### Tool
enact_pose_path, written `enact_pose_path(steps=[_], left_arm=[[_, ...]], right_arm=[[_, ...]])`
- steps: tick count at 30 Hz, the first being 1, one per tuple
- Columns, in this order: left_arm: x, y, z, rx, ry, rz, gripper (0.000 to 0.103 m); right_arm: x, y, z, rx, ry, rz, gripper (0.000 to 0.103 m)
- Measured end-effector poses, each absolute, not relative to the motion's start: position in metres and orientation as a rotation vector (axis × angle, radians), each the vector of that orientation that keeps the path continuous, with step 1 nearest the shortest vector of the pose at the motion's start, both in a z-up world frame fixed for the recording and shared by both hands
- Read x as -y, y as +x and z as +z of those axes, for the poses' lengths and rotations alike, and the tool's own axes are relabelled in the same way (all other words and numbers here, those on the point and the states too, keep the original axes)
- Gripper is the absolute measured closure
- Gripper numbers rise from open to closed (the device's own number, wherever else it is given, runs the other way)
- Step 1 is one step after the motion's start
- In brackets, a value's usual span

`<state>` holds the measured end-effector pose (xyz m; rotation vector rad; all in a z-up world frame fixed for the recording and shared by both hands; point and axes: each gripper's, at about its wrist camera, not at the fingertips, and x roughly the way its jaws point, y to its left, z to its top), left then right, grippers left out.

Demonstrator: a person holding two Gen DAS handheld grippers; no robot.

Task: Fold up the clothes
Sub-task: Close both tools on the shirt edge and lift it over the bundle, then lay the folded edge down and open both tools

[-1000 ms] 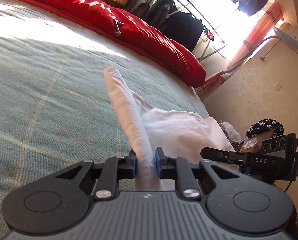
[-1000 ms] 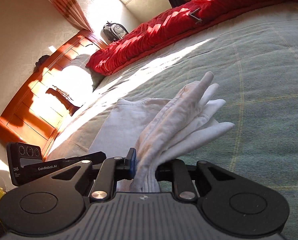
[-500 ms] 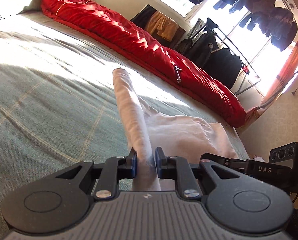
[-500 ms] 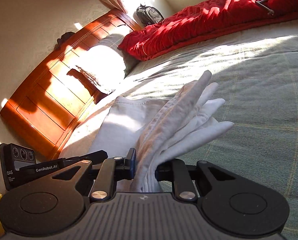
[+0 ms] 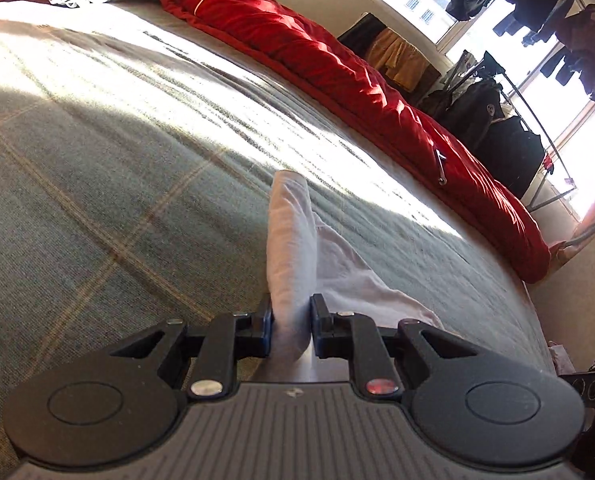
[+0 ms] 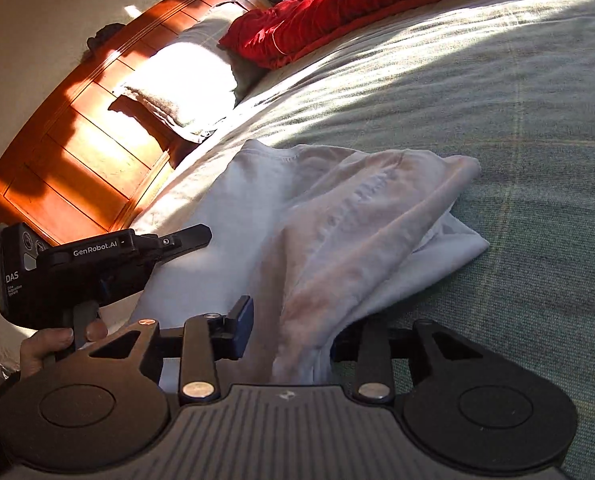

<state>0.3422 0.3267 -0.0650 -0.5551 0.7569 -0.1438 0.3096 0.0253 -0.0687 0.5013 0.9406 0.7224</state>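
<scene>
- lying on the green checked bedspread (image 6: 517, 128), the white garment (image 6: 337, 216) spreads in loose folds ahead of both claws.
- a rolled edge of it runs straight between the left gripper (image 5: 291, 322) fingers, which pinch it tight.
- the right gripper (image 6: 289, 332) stands wide apart; cloth drapes through the gap and over its right finger, the left finger clear of it.
- a hand (image 6: 53, 344) holds the left tool, just beside the garment's left edge.
- beyond: red quilt (image 5: 337, 64), pillow (image 6: 181, 84), wooden headboard (image 6: 69, 152).
</scene>
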Motion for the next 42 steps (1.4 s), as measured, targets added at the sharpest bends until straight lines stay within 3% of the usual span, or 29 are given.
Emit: enact_pose_path(steps=[5, 8, 10, 11, 13, 15, 18, 20, 22, 24, 27, 35, 38, 42], left_arm=[[-0.324, 0.325, -0.048, -0.689, -0.421, -0.056, 0.084], [-0.312, 0.304, -0.029, -0.612, -0.352, -0.074, 0.080], [-0.303, 0.297, -0.031, -0.622, -0.363, -0.141, 0.067], [-0.298, 0.293, -0.033, -0.627, -0.368, -0.174, 0.066], [-0.289, 0.294, -0.046, -0.680, -0.377, -0.216, 0.065], [-0.284, 0.295, -0.060, -0.722, -0.367, -0.212, 0.065], [-0.283, 0.294, -0.078, -0.754, -0.375, -0.213, 0.065], [-0.285, 0.293, -0.075, -0.751, -0.371, -0.215, 0.065], [-0.284, 0.290, -0.068, -0.743, -0.345, -0.207, 0.065], [-0.281, 0.285, -0.062, -0.732, -0.285, -0.193, 0.059], [-0.280, 0.280, -0.061, -0.732, -0.237, -0.190, 0.053], [-0.274, 0.272, -0.056, -0.724, -0.186, -0.158, 0.052], [-0.266, 0.262, -0.054, -0.719, -0.109, -0.162, 0.041], [-0.271, 0.253, -0.056, -0.739, -0.126, -0.118, 0.040]], right_arm=[[0.010, 0.318, -0.081, -0.952, 0.688, 0.738, 0.024], [0.032, 0.333, -0.095, -0.965, 0.875, 0.721, 0.022], [0.036, 0.344, -0.102, -0.968, 0.963, 0.708, 0.022], [0.037, 0.350, -0.104, -0.966, 0.992, 0.702, 0.023], [0.035, 0.359, -0.101, -0.960, 0.974, 0.673, 0.035], [0.029, 0.365, -0.090, -0.926, 0.857, 0.653, 0.072], [0.020, 0.368, -0.074, -0.884, 0.684, 0.659, 0.076], [0.011, 0.365, -0.066, -0.874, 0.527, 0.633, 0.076], [0.011, 0.361, -0.061, -0.852, 0.388, 0.565, 0.062], [0.019, 0.355, -0.054, -0.820, 0.326, 0.519, 0.055], [0.022, 0.342, -0.038, -0.769, 0.264, 0.532, 0.055], [-0.031, 0.298, -0.023, -0.722, -0.078, 0.722, 0.051], [-0.031, 0.297, -0.037, -0.787, -0.130, 0.713, 0.051], [-0.031, 0.273, -0.019, -0.722, -0.145, 0.750, 0.051]])
